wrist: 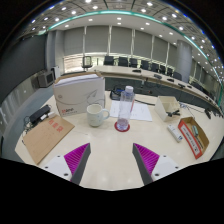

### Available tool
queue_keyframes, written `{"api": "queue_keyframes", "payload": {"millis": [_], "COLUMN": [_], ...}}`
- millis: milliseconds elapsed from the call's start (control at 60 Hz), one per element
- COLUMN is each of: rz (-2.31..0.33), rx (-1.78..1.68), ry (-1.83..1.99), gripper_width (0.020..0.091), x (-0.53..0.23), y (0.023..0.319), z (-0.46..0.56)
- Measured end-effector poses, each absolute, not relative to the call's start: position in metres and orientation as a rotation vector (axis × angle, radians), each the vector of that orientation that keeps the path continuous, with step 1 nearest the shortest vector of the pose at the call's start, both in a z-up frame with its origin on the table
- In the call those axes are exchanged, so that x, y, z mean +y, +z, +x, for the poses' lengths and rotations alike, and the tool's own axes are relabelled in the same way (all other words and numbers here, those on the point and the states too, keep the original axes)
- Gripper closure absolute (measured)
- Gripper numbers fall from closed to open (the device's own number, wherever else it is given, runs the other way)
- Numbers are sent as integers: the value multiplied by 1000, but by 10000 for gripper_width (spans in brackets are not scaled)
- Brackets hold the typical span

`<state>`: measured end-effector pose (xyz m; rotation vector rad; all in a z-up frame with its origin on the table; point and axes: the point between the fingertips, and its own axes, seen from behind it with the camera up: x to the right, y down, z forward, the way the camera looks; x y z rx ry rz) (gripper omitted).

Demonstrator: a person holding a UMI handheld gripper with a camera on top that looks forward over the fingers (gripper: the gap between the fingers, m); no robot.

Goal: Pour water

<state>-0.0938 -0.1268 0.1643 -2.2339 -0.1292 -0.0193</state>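
While the hand-held gripper (112,160) hangs wide open, empty, a clear bottle (124,108) stands beyond its fingers beside a white mug (96,114) on the bench (110,150); bottle contents unclear.

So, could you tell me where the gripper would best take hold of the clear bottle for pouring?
Probably at mid-height on the clear bottle, coming straight ahead from the open gripper. It stands upright on a coaster, tall and narrow, so the fingers could close on its two sides. The white mug stands close on one side, so that finger needs care.
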Motion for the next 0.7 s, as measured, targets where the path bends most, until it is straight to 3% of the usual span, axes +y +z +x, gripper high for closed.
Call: {"api": "queue_keyframes", "payload": {"millis": [300,700], "rz": [-2242,-2203], "rx": [-84,-76], "ry": [-52,-81], "gripper_width": [242,242], "x": [-237,-257], "y": [213,241], "z": [-139,-150]}}
